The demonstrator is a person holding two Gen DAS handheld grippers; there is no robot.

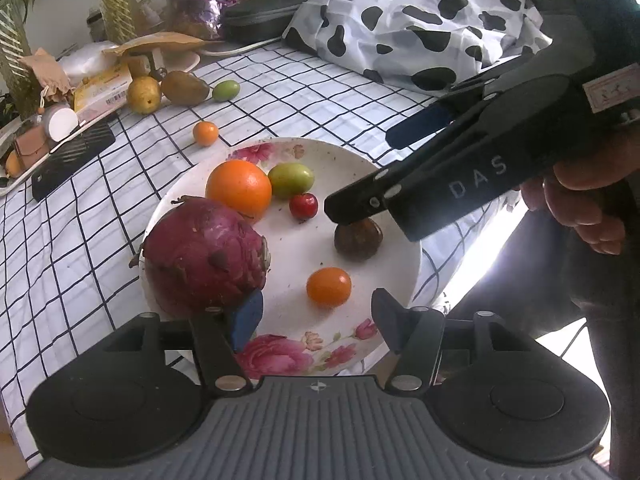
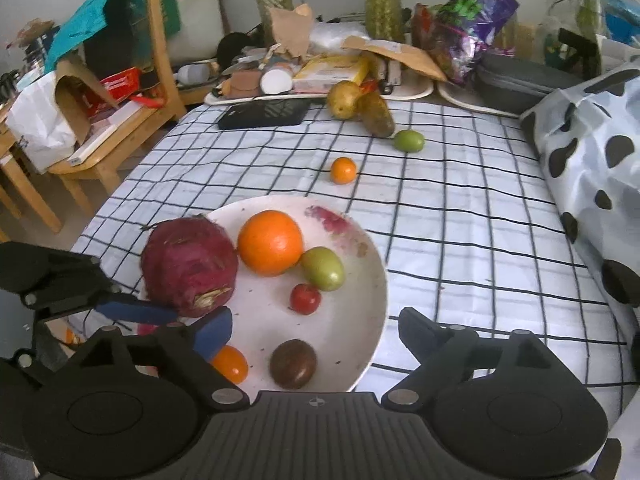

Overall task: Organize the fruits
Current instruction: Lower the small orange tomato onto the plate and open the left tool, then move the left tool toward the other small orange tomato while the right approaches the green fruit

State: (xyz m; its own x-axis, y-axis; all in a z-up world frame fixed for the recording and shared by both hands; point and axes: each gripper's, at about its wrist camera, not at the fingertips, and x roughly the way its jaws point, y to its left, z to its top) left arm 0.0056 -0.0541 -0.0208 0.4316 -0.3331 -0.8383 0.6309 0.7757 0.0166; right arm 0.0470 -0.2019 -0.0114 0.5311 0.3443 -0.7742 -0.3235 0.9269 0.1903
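Observation:
A white flowered plate [image 1: 280, 148] holds a red-purple dragon fruit [image 1: 204, 252], an orange [image 1: 239, 188], a green fruit [image 1: 291, 180], a small red fruit [image 1: 303, 206], a dark brown fruit [image 1: 358, 240] and a small orange fruit [image 1: 329, 286]. My left gripper [image 1: 318, 320] is open at the plate's near rim, with the small orange fruit just ahead of its fingers, untouched. My right gripper [image 2: 316, 334] is open wide, and the brown fruit [image 2: 293, 364] lies loose between its fingers. On the checked cloth lie another small orange fruit [image 2: 343, 170], a green fruit [image 2: 408, 141] and two pears [image 2: 343, 100].
A cow-print bag [image 1: 420, 20] fills the right side of the table. A black phone [image 2: 264, 114], trays of clutter [image 2: 280, 80] and vases line the far edge. A wooden chair [image 2: 120, 128] stands off the table's left. A person's hand [image 1: 580, 208] holds the right gripper.

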